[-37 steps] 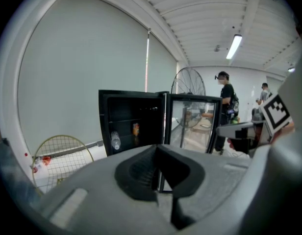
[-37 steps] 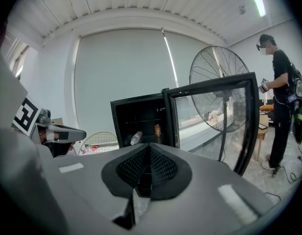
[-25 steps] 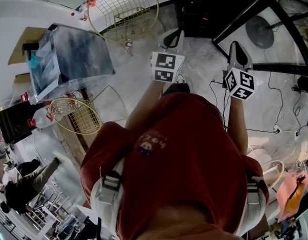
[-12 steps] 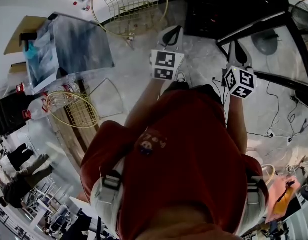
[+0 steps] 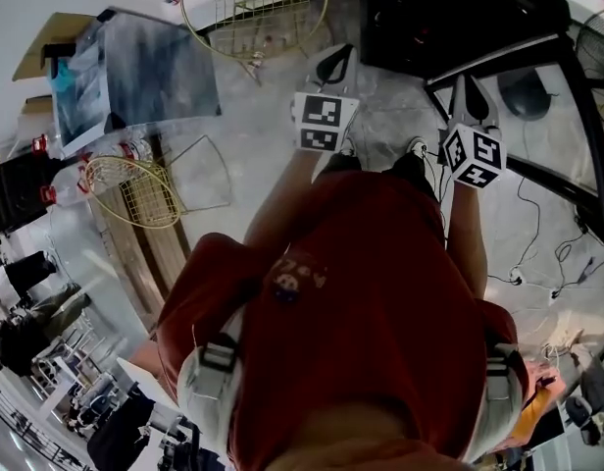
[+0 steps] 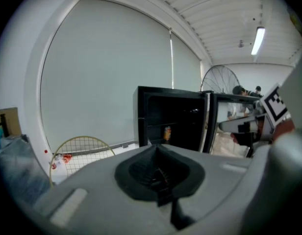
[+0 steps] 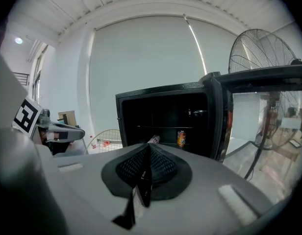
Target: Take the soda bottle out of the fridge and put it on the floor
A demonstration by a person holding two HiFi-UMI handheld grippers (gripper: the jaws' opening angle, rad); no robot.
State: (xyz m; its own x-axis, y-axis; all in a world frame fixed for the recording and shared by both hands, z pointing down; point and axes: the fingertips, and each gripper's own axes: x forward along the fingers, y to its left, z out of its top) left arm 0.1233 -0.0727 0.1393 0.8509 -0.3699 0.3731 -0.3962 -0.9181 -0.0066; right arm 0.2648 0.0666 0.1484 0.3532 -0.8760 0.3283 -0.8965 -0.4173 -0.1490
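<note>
A black fridge stands open ahead of me, its door swung to the right. On its shelf stands an orange can. Left of the can lies a bottle with a red and white label, partly hidden behind my gripper's body. The left gripper view shows the fridge and the can too. My left gripper and right gripper are held out side by side toward the fridge, well short of it. Both are shut with nothing in them; the left pads and the right pads meet.
Gold wire baskets lie on the floor at the back left and left, beside a grey bag and plastic bottles. Cables run over the floor at right. A fan stands behind the fridge door. People stand far left.
The person has stepped toward the fridge, which has drawn nearer in the head view, and a shoe now shows under the arms. Both grippers stayed shut and held out in front.
</note>
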